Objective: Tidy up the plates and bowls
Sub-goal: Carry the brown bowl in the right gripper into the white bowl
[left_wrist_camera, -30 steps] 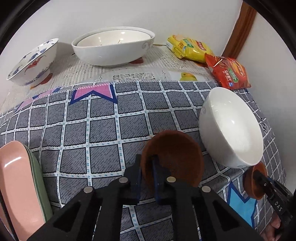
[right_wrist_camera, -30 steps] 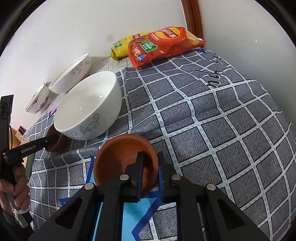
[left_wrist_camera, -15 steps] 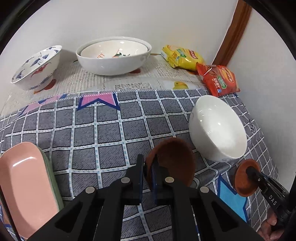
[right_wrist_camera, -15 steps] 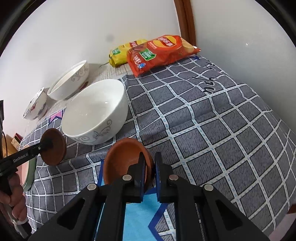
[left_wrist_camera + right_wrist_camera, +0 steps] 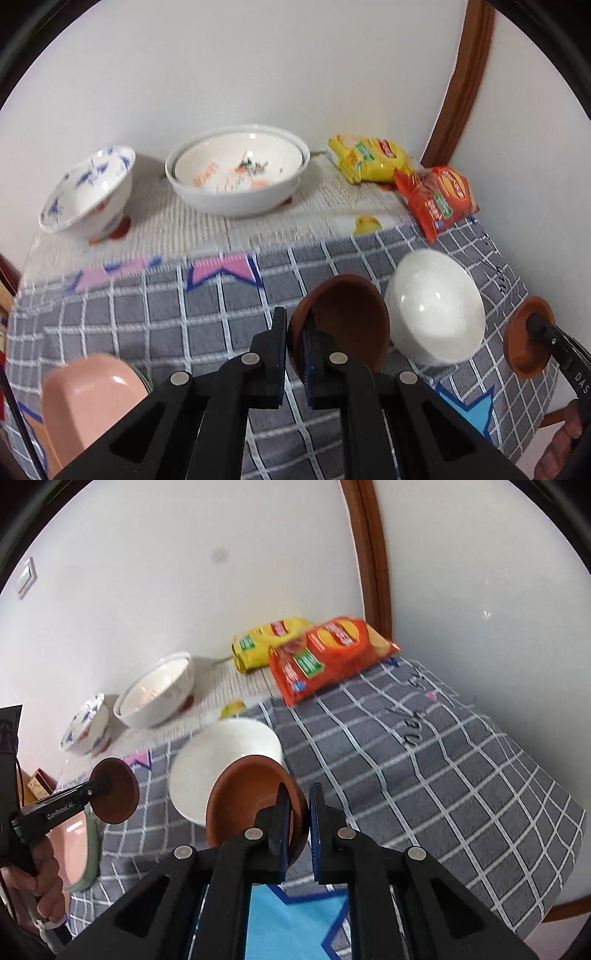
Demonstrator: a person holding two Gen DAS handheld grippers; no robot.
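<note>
Two small brown bowls, both lifted off the counter. One brown bowl [image 5: 343, 325] clamped at its near rim by the left tongs [image 5: 294, 354], tilted, dark matte inside, hanging just left of the plain white bowl [image 5: 436, 314]. The other brown bowl [image 5: 255, 801] pinched at its rim by the right tongs [image 5: 297, 834], terracotta-coloured, tipped on edge in front of the same white bowl.

Counter [image 5: 155, 325] draped in a grey cloth with a white grid, pink and blue star patches, and a pale printed sheet along the far strip. White walls on the far and right sides, meeting at a brown wooden door frame [image 5: 458, 96] in the far right corner; a light switch [image 5: 26, 578] high on the far left wall.

Bowls besides the brown pair, four: the plain white one, a wide white bowl [image 5: 236, 188] with a printed bowl [image 5: 240, 166] nested inside it at the far middle, and a blue-patterned bowl [image 5: 88, 195] at the far left, tilted. Plates, two: a pink plate [image 5: 88, 398] stacked on a green plate [image 5: 92, 853] at the near left. Snack bags, two: a yellow chip bag [image 5: 365, 158] and a red chip bag [image 5: 436, 199], touching, far right.
</note>
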